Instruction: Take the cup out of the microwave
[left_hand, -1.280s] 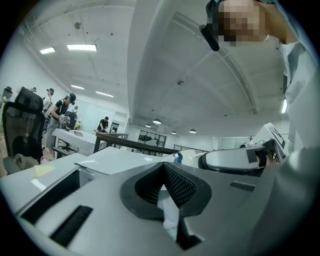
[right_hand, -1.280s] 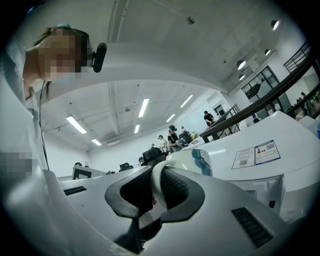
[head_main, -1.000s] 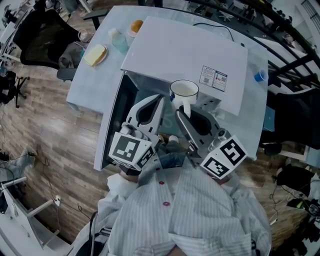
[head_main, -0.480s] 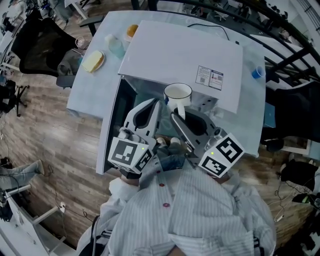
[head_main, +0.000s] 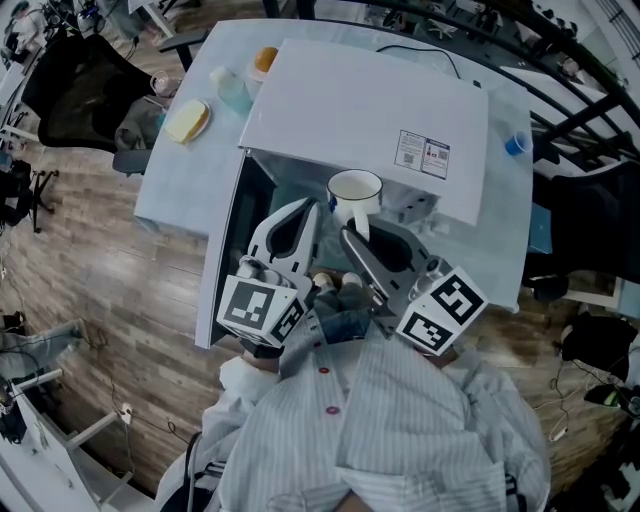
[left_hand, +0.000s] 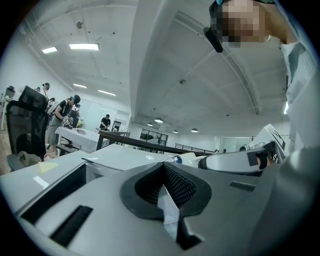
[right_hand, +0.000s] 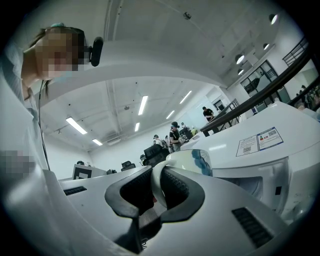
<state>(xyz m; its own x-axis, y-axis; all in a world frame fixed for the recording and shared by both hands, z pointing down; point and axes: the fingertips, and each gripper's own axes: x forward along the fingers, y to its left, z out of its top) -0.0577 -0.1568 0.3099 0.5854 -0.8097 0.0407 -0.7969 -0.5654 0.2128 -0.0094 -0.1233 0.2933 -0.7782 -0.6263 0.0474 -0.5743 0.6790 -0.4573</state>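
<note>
The right gripper (head_main: 352, 234) had its jaws clamped narrowly on the handle of the white cup (head_main: 356, 188), which hung just in front of the open microwave (head_main: 370, 110), apparently clear of its cavity. The left gripper (head_main: 310, 208), just left of it, had its jaws together on nothing. What seemed left was setting the cup on the tabletop (head_main: 180, 170).

The microwave (head_main: 370, 110) door (head_main: 225, 250) hangs open on the left and walls off that side. The mouth beside it is crowded by the left gripper (head_main: 315, 207) and by the right gripper (head_main: 353, 230), clamped on the cup (head_main: 355, 188). Bare table (head_main: 175, 190) lies left of the door, up to the bread (head_main: 187, 121) and bottle (head_main: 232, 88) at the far corner
</note>
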